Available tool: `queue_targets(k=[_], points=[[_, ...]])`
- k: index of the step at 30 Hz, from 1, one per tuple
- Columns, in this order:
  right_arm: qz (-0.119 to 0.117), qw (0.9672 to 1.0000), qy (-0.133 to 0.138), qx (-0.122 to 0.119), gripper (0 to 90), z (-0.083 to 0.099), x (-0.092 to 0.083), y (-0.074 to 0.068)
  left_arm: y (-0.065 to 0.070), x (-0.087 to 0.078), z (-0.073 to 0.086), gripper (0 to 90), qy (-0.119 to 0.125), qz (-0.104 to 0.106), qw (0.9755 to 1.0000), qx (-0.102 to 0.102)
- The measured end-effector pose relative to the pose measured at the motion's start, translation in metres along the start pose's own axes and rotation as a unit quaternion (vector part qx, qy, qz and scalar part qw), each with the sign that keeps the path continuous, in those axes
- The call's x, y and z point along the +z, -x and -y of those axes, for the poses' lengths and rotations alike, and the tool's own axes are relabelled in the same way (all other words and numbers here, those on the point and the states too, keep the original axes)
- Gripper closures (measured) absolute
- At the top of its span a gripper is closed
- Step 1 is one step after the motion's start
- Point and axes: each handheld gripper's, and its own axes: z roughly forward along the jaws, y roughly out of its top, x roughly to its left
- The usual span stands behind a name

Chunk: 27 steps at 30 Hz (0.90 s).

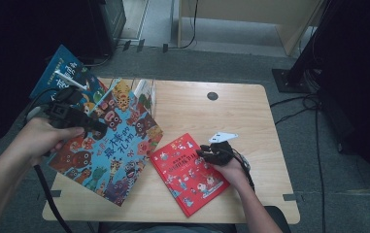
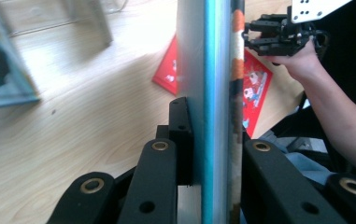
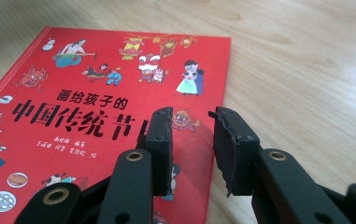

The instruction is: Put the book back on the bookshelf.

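The left gripper (image 1: 78, 119) is clamped on the edge of a big colourful book (image 1: 112, 141), which it holds tilted above the left part of the wooden table (image 1: 250, 111). In the left gripper view the book's thin edge (image 2: 215, 93) stands upright between the two jaws. The red book (image 1: 187, 172) lies flat on the table, just right of the colourful book. The right gripper (image 1: 215, 153) rests at the red book's right edge; its jaws are narrowly apart, with nothing between them. A blue book (image 1: 63, 73) lies behind the colourful book, at the far left corner. Beside it stands a clear holder (image 1: 146, 92). No object blocks the red book.
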Motion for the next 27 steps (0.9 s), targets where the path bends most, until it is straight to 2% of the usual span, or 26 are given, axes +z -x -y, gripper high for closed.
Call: queue_targets(k=[1, 6, 10, 17, 27], points=[[0.000, 1.0000, -0.002, -0.005, 68.0, 0.000, 0.001, -0.001, -0.002, -0.003, 0.002, 81.3, 0.000, 0.001, 1.0000, 0.000], [0.000, 1.0000, -0.001, -0.009, 66.5, 0.000, 0.002, -0.003, -0.015, -0.018, 0.015, 81.4, 0.015, 0.005, 0.9995, -0.027], [0.003, 0.9999, -0.001, -0.013, 66.3, 0.000, 0.003, -0.004, -0.028, -0.025, 0.022, 81.1, 0.010, 0.006, 0.9992, -0.037], [0.004, 0.9999, 0.000, -0.017, 66.2, 0.000, 0.003, -0.004, -0.047, -0.038, 0.033, 81.2, 0.016, 0.008, 0.9981, -0.059], [0.004, 0.9998, -0.001, -0.019, 66.3, 0.001, 0.003, -0.004, -0.073, -0.058, 0.046, 80.6, 0.026, -0.022, 0.9946, -0.098]])
